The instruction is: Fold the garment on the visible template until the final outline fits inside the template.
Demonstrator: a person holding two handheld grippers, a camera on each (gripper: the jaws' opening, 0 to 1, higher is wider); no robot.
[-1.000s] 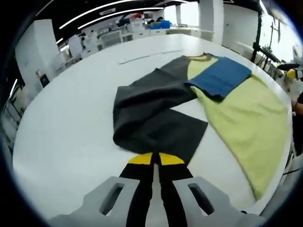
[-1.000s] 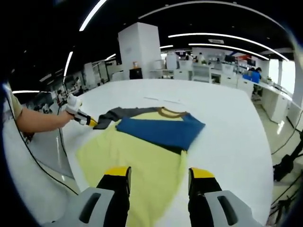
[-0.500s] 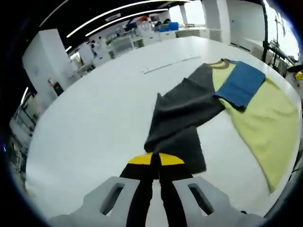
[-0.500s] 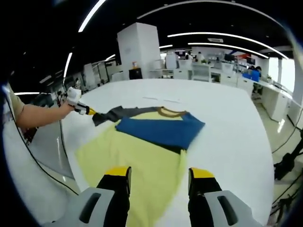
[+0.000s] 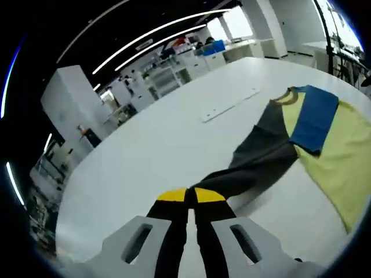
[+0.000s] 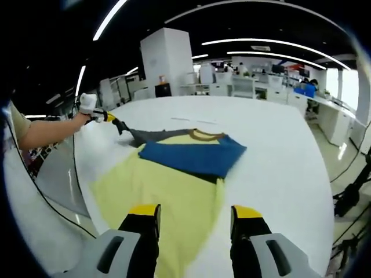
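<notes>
Your left gripper (image 5: pixel 186 196) has its jaws pressed together on the dark grey sleeve (image 5: pixel 255 165) of the one shirt (image 6: pixel 168 185), drawing it out taut toward 2 o'clock in the left gripper view. That view also shows a thin white strip (image 5: pixel 229 106) lying on the white table (image 5: pixel 145 156) beyond the sleeve. In the right gripper view your right gripper (image 6: pixel 196 213) hangs with jaws apart over the yellow body, whose long axis runs toward 12 o'clock, its blue sleeve (image 6: pixel 194 157) folded across the chest below the brown collar (image 6: pixel 204 135).
</notes>
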